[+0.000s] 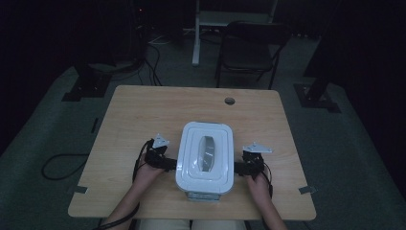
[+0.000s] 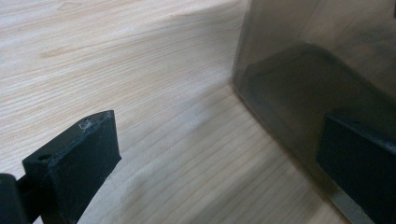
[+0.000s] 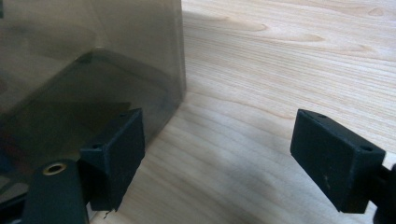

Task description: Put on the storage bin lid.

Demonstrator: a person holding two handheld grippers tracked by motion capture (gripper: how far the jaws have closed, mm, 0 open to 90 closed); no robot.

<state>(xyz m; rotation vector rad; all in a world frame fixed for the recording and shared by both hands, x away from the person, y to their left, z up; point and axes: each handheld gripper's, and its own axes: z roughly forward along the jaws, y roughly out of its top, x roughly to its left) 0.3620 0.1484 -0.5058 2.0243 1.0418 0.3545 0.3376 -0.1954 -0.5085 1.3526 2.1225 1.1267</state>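
Note:
A box with a white lid (image 1: 205, 155) and smoky see-through walls (image 2: 308, 74) stands near the front middle of the wooden table (image 1: 143, 110). My left gripper (image 1: 163, 162) sits at the box's left side and my right gripper (image 1: 245, 166) at its right side, both low beside the walls. In the left gripper view the jaws of the left gripper (image 2: 219, 154) stand wide apart, one jaw against the box wall. The right gripper (image 3: 217, 156) is also open, its left jaw close to the tinted wall (image 3: 93, 60), nothing between the jaws.
A round cable hole (image 1: 230, 101) lies at the table's far edge. Behind the table stand a dark folding chair (image 1: 249, 48) and a white post (image 1: 196, 33). Cables (image 1: 62, 165) lie on the floor to the left.

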